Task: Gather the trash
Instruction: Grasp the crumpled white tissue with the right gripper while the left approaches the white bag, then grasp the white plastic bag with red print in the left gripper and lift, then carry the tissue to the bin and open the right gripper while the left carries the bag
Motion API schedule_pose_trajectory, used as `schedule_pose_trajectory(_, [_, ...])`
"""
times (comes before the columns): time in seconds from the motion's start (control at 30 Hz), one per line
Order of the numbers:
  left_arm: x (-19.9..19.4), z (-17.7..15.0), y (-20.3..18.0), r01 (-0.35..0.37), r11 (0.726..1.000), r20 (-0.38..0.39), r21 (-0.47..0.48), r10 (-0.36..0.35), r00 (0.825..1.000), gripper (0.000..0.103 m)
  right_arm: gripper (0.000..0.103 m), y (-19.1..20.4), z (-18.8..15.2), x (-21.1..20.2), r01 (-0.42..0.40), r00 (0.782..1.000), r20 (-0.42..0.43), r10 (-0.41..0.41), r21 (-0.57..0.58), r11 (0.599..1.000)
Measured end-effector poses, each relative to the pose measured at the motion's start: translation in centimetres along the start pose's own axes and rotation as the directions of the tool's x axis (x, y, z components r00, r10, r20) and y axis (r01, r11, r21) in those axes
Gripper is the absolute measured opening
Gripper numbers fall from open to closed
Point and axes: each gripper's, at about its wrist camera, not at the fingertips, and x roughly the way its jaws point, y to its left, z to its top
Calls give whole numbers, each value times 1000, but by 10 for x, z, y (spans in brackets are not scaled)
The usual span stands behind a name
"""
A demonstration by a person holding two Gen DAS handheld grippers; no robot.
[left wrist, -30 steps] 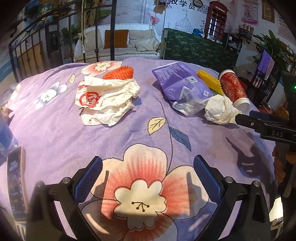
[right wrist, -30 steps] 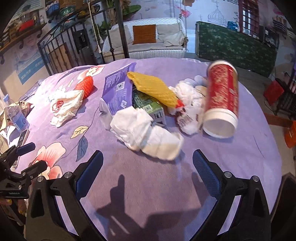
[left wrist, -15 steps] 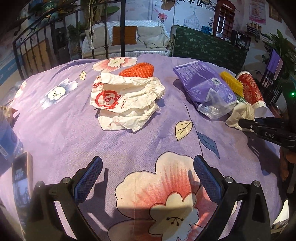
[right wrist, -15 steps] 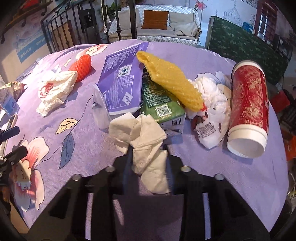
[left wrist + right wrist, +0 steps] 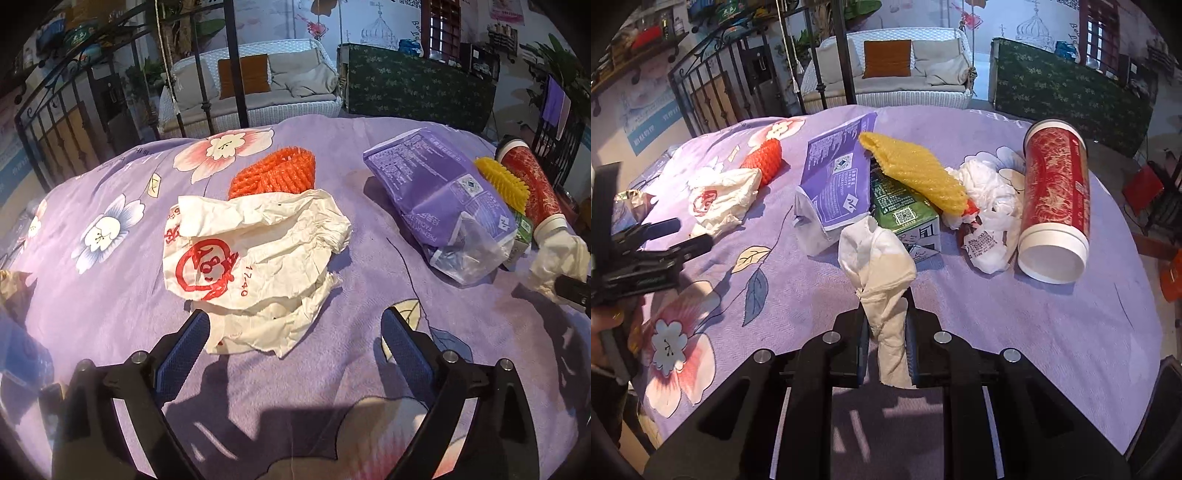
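My right gripper (image 5: 886, 325) is shut on a crumpled white tissue (image 5: 877, 258) and holds it just above the purple floral cloth (image 5: 1015, 314); the tissue also shows in the left wrist view (image 5: 557, 258). My left gripper (image 5: 295, 332) is open, its jaws on either side of the near edge of a crumpled white paper bag with a red print (image 5: 255, 258). An orange foam net (image 5: 275, 173) lies right behind the bag.
A purple tissue pack (image 5: 836, 181), green carton (image 5: 905, 214), yellow foam net (image 5: 916, 170), white wrapper (image 5: 991, 218) and red paper cup (image 5: 1054, 199) lie together at the right. The table edge drops off beyond the cup. A blue object (image 5: 22, 354) lies at the left.
My right gripper closed on the white tissue and lifted it. My left gripper moved forward to the white paper bag.
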Motion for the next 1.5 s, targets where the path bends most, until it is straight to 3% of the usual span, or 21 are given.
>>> schedule_pose_trajectory(0.37, [32, 14, 6, -1, 1000, -78, -28, -1, 997, 81, 17, -7, -12, -17, -17, 1000, 10, 16, 46, 999])
schedule_pose_trajectory(0.53, [35, 14, 14, 3, 997, -87, -76, -10, 996, 66, 17, -8, -15, -21, -23, 1000, 14, 22, 58, 998])
schedule_pose_trajectory(0.6, [32, 12, 15, -10, 997, -84, -82, 3, 997, 53, 17, -9, -17, -22, -26, 1000, 16, 25, 65, 998])
schedule_pose_trajectory(0.8, [18, 5, 22, -10, 991, -51, -135, 3, 999, 34, 17, -12, -23, -28, -31, 999, 28, 29, 85, 996])
schedule_pose_trajectory(1.0, [-14, -8, 21, 4, 988, 18, -157, -2, 1000, 30, 17, -15, -32, -40, -33, 998, 52, 28, 100, 994])
schedule_pose_trajectory(1.5, [-73, -33, -31, 175, 975, 101, -135, -162, 982, 28, 17, -33, -56, -72, -35, 994, 107, 18, 152, 988])
